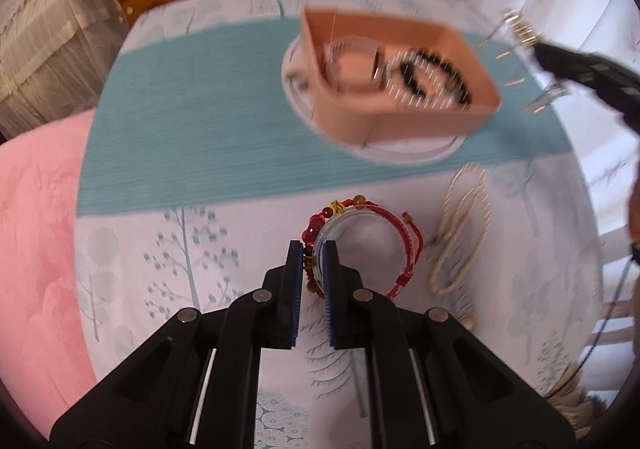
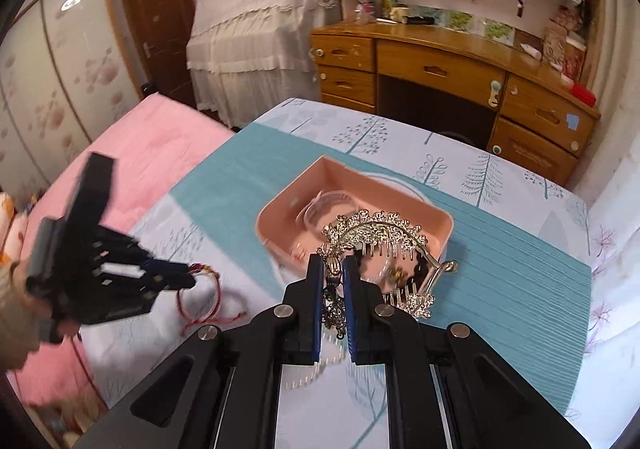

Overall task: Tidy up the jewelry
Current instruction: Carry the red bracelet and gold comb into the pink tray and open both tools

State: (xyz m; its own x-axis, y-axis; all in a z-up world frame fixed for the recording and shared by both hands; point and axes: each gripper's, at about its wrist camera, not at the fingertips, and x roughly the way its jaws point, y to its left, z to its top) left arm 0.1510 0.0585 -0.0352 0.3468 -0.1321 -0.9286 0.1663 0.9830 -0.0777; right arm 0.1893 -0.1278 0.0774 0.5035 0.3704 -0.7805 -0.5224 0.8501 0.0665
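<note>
A pink tray (image 1: 420, 121) (image 2: 280, 205) stands on a white plate on the table; it holds a clear bangle (image 1: 352, 65) and a black bead bracelet (image 1: 436, 77). My left gripper (image 1: 313, 249) is shut on a clear bangle wrapped with a red cord bracelet (image 1: 400, 237), low over the cloth. It also shows in the right wrist view (image 2: 200, 289). My right gripper (image 2: 333, 265) is shut on a silver hair comb (image 2: 380, 233) held above the tray's near right corner. The comb shows at the far right in the left wrist view (image 1: 520, 29).
A cream cord necklace (image 1: 460, 233) lies right of the red bracelet. A teal runner (image 1: 192, 121) crosses the tree-print cloth. A pink bed (image 1: 36, 233) is at the left, a wooden desk (image 2: 440, 65) behind the table.
</note>
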